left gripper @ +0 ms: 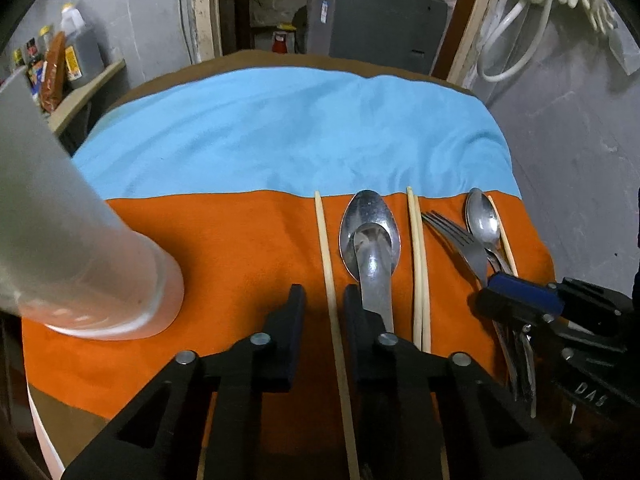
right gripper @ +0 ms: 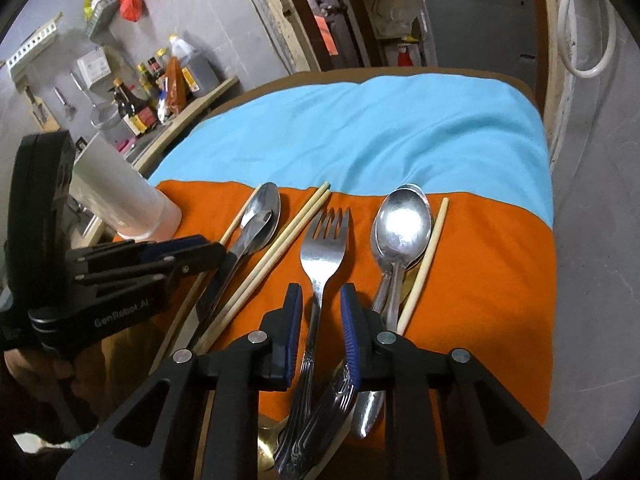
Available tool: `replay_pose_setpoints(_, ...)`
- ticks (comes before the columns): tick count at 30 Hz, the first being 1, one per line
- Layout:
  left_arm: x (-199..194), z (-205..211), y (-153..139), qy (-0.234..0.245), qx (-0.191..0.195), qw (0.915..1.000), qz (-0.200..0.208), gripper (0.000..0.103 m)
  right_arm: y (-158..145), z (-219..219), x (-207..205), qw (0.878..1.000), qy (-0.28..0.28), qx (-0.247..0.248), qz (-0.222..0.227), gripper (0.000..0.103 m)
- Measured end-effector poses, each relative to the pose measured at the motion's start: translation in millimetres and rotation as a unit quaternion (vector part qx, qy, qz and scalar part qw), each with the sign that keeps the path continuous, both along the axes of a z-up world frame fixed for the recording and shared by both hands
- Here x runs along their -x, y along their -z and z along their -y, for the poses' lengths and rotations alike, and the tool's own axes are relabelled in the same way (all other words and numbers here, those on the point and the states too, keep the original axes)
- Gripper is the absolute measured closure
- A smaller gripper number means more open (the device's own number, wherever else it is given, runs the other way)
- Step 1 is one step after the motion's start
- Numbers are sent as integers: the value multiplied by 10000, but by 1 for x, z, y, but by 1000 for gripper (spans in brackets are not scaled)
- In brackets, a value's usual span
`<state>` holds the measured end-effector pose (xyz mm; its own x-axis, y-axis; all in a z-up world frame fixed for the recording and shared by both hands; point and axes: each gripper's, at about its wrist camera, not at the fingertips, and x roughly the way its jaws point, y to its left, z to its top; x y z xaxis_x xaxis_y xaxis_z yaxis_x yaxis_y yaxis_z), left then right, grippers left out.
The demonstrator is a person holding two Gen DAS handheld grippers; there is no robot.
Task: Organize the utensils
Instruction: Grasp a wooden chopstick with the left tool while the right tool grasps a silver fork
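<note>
Utensils lie on an orange cloth (left gripper: 240, 248). My left gripper (left gripper: 324, 300) is open, its jaws on either side of a single chopstick (left gripper: 326, 248), with stacked spoons (left gripper: 370, 232) just right of it and a chopstick pair (left gripper: 418, 248) beyond. My right gripper (right gripper: 320, 300) is open, its jaws on either side of a fork (right gripper: 326, 236) handle. Stacked spoons (right gripper: 402, 228) and one chopstick (right gripper: 426, 256) lie to its right, a chopstick pair (right gripper: 280, 248) and more spoons (right gripper: 260, 220) to its left. A frosted cup (left gripper: 80, 240) stands at the left, also in the right wrist view (right gripper: 124, 196).
A blue cloth (left gripper: 300, 136) covers the far half of the round table. The right gripper (left gripper: 528, 300) shows at right in the left wrist view; the left gripper (right gripper: 120, 264) at left in the right wrist view. Sauce bottles (right gripper: 160, 84) stand on a shelf at the left.
</note>
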<state>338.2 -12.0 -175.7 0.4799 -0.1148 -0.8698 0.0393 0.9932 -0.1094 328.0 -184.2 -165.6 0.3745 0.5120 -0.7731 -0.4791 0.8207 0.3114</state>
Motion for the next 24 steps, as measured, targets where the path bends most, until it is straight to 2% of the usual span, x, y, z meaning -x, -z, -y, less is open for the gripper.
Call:
replay_pose_setpoints(6, -14, 4, 3, 178, -26, 9993, -334, 88, 3, -10, -11, 9995, 32, 167, -270, 86)
replay_pose_setpoints(10, -19, 6, 4, 236, -104, 9987, -435, 99, 3, -18, -23, 9980, 215, 314, -502, 86)
replay_pose_setpoints(14, -19, -3, 3, 14, 209, 9984, -522, 101, 2, -26, -31, 9961, 433, 416, -640, 88)
replay_pose_setpoints(16, -13, -7, 0, -57, 330, 9984, -452, 101, 2, -26, -31, 9959, 502, 326, -673, 91)
replay_pose_setpoints(18, -1, -12, -6, -105, 443, 9985, -308, 101, 3, -23, -26, 9958, 563, 170, -708, 98)
replay_pose_setpoints(24, 48, -26, -33, -238, 953, 9943, 410, 101, -9, -12, 8, 9969, 730, -170, -245, 98)
